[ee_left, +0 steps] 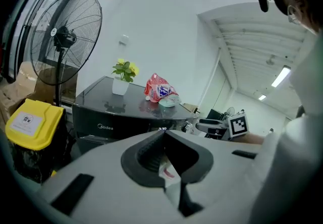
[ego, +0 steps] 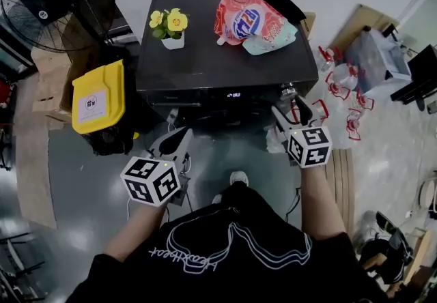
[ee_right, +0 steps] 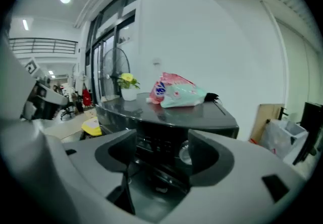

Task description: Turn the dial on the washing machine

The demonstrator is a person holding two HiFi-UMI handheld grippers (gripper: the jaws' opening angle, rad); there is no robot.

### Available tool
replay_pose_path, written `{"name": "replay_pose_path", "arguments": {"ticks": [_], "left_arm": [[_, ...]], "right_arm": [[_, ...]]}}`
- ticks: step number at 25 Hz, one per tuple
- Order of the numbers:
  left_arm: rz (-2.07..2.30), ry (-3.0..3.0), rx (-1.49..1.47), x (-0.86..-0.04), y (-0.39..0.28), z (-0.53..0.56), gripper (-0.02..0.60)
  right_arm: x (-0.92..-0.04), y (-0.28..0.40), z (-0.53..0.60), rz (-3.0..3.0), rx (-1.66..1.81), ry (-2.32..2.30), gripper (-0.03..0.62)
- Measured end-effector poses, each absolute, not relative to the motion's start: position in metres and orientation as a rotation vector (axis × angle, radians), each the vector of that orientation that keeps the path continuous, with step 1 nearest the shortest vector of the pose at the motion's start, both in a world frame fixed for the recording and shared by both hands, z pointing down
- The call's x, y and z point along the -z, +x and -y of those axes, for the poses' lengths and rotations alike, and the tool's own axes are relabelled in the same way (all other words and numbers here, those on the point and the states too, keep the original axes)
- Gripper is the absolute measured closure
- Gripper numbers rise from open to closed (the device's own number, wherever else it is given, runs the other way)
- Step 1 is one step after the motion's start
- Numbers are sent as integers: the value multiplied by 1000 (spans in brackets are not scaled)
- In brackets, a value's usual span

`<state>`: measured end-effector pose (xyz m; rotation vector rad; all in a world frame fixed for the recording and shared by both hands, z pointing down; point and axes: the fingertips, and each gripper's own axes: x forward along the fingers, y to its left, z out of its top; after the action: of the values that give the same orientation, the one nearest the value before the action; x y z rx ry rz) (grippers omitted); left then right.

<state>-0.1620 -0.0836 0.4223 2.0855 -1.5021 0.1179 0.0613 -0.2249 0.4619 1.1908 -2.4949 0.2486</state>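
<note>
Between the parted right gripper (ee_right: 161,153) jaws nothing is held; just ahead, beside the right-hand jaw, the dial (ee_right: 184,153) sits on the washing machine (ee_right: 166,112) front. Probably rigid and smooth: pinch its rim squarely. Left gripper (ee_left: 164,152) jaws closed, empty.

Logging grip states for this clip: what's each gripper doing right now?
Left gripper: closed, holding nothing.
Right gripper: open, nothing gripped; the dial sits just ahead.
</note>
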Motion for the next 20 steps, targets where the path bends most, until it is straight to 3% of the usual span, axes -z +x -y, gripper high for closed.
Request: {"name": "replay_pose_path", "arguments": {"ticks": [6,10,20], "left_arm": [[1393,2185,-98,-391,-144,59,577],[1357,2253,-46,-360,-132,41,577],[1294,2412,106,-284,-73,-8,577]], "right_arm": [[-371,10,134,2836,-379,887,497],[-337,-2,91,2926,-379,804,588],[-290,23,18,2995,-323,589,591]]}}
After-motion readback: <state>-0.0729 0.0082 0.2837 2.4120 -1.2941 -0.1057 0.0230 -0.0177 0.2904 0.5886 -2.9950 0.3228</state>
